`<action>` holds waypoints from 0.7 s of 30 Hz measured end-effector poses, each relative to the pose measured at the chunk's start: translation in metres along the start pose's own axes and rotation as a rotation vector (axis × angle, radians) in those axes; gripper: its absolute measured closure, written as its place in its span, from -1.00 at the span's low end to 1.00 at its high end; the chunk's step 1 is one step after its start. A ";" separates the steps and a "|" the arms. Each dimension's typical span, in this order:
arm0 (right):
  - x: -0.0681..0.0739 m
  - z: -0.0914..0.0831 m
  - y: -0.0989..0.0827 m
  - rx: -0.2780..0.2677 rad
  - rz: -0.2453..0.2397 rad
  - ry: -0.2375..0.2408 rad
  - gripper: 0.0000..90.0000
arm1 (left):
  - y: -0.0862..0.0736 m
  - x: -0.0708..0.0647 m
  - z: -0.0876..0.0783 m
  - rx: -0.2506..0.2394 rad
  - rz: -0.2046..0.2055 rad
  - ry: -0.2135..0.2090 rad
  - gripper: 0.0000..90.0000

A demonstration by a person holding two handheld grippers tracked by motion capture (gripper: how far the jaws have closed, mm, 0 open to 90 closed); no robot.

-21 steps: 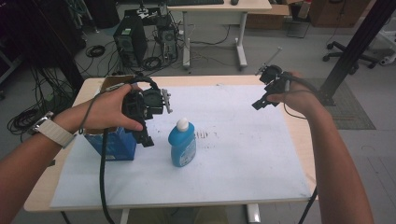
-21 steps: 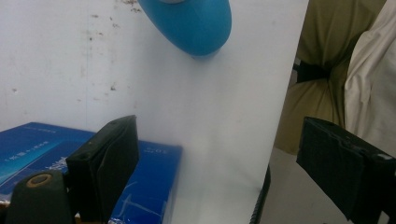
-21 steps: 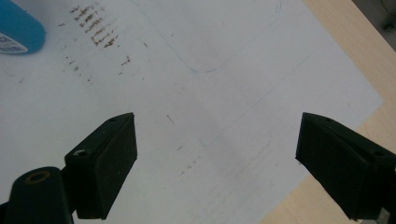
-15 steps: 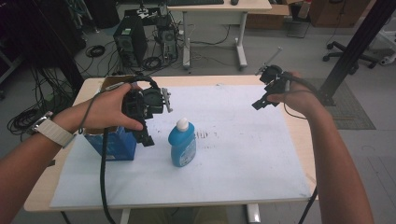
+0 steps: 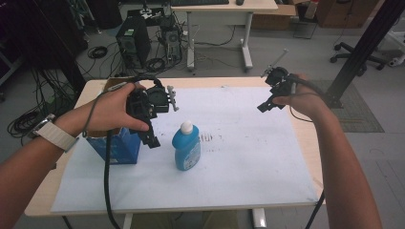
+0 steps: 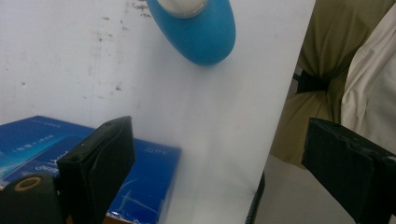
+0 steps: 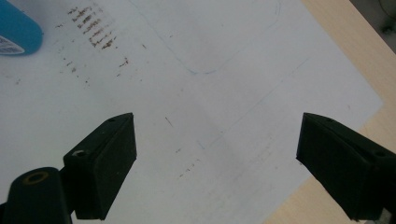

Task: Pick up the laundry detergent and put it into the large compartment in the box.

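A blue bottle (image 5: 186,148) with a white cap stands upright on the white sheet (image 5: 248,143), near the middle of the table. My left gripper (image 5: 150,131) hovers just left of it, above a blue box (image 5: 117,145), jaws wide apart with nothing between them. In the left gripper view the bottle (image 6: 198,28) sits at the top and the box (image 6: 149,182) below. My right gripper (image 5: 267,102) is held over the far right part of the sheet, open and empty; the right gripper view shows the bottle's edge (image 7: 16,28) at upper left.
The wooden table (image 5: 310,129) shows bare along its right edge. A cardboard piece (image 5: 112,83) lies at the far left corner. Cables trail from both grippers. Beyond the table stand a computer tower (image 5: 131,43), a desk and an office chair. The sheet carries smudges (image 7: 91,30).
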State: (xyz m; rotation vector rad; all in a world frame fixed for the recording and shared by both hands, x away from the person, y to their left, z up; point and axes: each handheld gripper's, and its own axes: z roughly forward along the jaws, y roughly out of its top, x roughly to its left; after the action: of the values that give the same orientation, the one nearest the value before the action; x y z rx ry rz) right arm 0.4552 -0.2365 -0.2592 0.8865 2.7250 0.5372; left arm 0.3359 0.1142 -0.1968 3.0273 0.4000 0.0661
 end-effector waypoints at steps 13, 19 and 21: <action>0.001 0.003 0.003 -0.009 -0.004 -0.020 -0.83 | 0.001 0.001 -0.008 -0.010 -0.129 0.026 -0.83; 0.002 0.004 0.004 0.002 -0.009 -0.026 -0.82 | 0.005 -0.002 -0.010 -0.012 -0.164 0.032 -0.81; 0.002 0.005 0.004 0.002 -0.010 -0.024 -0.81 | 0.007 -0.004 -0.011 -0.014 -0.165 0.038 -0.81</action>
State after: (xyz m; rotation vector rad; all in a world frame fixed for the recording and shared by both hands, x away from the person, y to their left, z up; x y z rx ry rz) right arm 0.4568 -0.2313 -0.2621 0.8742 2.7071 0.5186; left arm 0.3332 0.1073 -0.1849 2.9705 0.6484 0.1143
